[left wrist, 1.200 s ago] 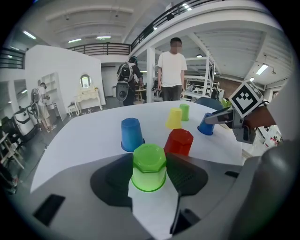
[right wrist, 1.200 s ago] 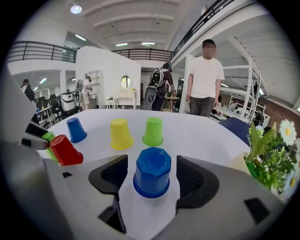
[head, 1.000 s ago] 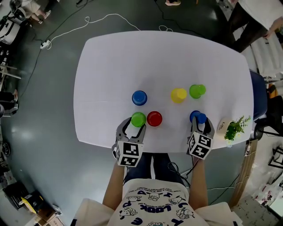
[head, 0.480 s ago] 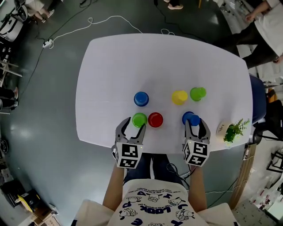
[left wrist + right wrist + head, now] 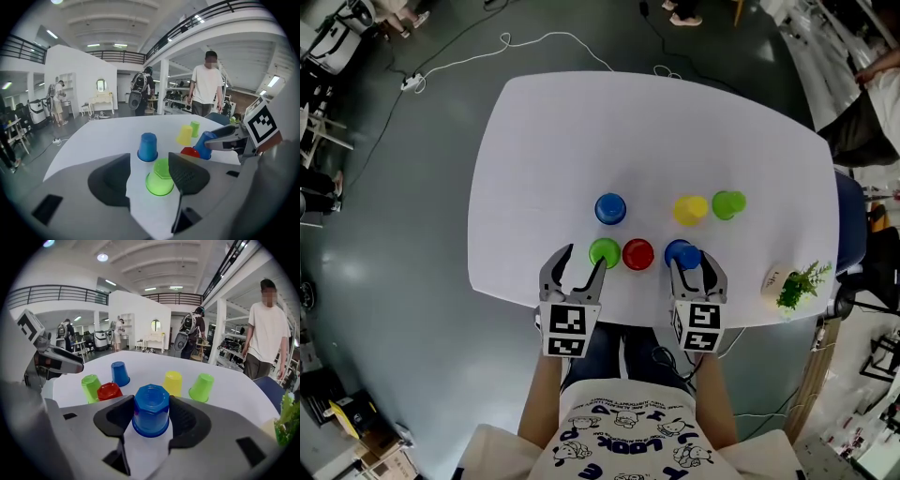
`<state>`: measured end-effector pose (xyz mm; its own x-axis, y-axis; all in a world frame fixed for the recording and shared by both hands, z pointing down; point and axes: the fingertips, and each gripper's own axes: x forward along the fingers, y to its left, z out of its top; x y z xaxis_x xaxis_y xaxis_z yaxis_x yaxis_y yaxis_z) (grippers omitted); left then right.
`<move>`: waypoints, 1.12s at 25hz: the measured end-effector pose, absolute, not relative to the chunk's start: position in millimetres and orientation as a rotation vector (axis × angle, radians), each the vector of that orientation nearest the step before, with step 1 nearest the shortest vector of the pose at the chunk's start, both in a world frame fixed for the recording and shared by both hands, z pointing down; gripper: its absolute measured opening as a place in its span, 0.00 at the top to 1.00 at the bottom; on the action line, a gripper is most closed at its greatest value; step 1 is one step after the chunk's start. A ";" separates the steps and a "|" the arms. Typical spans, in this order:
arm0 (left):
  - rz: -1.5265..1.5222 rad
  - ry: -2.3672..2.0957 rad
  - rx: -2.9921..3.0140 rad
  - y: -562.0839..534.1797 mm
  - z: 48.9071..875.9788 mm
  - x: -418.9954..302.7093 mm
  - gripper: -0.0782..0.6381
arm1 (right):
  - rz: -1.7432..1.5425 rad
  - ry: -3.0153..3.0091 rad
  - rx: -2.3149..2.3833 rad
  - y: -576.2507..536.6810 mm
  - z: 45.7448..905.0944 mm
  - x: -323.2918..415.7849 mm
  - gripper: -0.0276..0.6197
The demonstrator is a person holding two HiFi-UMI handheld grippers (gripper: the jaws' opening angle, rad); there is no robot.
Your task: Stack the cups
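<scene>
Six upside-down cups stand on the white table (image 5: 544,141). The back row holds a blue cup (image 5: 610,208), a yellow cup (image 5: 691,209) and a green cup (image 5: 728,202). In front stand a second green cup (image 5: 604,251) and a red cup (image 5: 637,253). My right gripper (image 5: 692,263) is shut on another blue cup (image 5: 151,409), just right of the red cup (image 5: 108,391). My left gripper (image 5: 582,260) is open; the near green cup (image 5: 159,178) stands between its jaws, close to the right one.
A small potted plant (image 5: 797,272) with a white card stands at the table's front right corner. The table's front edge runs just under both grippers. People stand beyond the table's far side, and cables lie on the floor.
My right gripper has carried its blue cup leftward, from the right side to beside the red cup. The left gripper has stayed open at the green cup, which now lies nearer its right jaw.
</scene>
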<state>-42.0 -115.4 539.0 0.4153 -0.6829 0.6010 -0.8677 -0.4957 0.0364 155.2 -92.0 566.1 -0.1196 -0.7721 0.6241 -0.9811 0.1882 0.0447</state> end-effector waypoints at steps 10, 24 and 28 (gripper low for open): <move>0.719 -1.395 2.292 -117.5 537.6 -60.1 0.52 | 0.543 -1.949 1.565 -90.3 585.8 138.1 0.57; 0.721 -1.402 2.286 -127.5 535.8 -65.9 0.52 | 0.547 -1.943 1.549 -89.3 596.5 134.5 0.57; 0.718 -1.398 2.304 -138.8 530.5 -65.5 0.52 | 0.580 -1.974 1.529 -88.7 595.6 129.4 0.41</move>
<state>-65.5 -138.8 530.5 0.3848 -0.7136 0.5854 -0.8914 -0.4518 0.0352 129.4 -88.7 595.6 -0.1837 -0.7203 0.6689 -0.9677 0.2521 0.0056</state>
